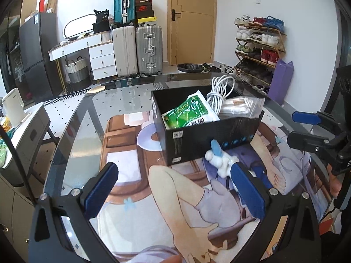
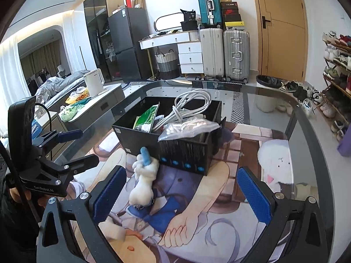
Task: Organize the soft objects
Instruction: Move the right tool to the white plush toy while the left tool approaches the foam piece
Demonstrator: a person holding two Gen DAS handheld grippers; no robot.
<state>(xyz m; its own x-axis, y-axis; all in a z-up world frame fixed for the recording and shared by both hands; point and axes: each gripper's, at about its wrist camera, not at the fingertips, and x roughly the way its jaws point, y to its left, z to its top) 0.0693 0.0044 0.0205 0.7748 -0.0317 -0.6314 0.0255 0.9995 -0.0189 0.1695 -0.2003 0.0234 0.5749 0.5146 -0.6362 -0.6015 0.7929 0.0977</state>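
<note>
- Blue-padded fingers of the left gripper (image 1: 175,188) stand wide apart at the bottom of the left wrist view, holding nothing; its right pad sits just beside the plush toy.
- Blue pads of the right gripper (image 2: 182,195) likewise stand spread in the lower part of the right wrist view, empty, with the toy lying between them nearer the left pad.
- White plush toy (image 2: 143,178) with a blue ear lies on the printed mat (image 2: 197,223), just in front of the black box (image 2: 186,153); in the left wrist view the toy (image 1: 219,160) appears right of centre, at the box's near wall.
- Black box sits at centre frame on the mat and holds a green packet (image 1: 188,112), a coil of white cable (image 2: 190,107) and a clear plastic bag (image 2: 188,127) of pale items.
- Glass table (image 2: 274,100) carries the mat and box.
- Suitcases (image 1: 137,50) stand against the far wall at upper centre, beside a wooden door (image 1: 192,22); a shoe rack (image 1: 258,43) fills the upper right of the left wrist view.
</note>
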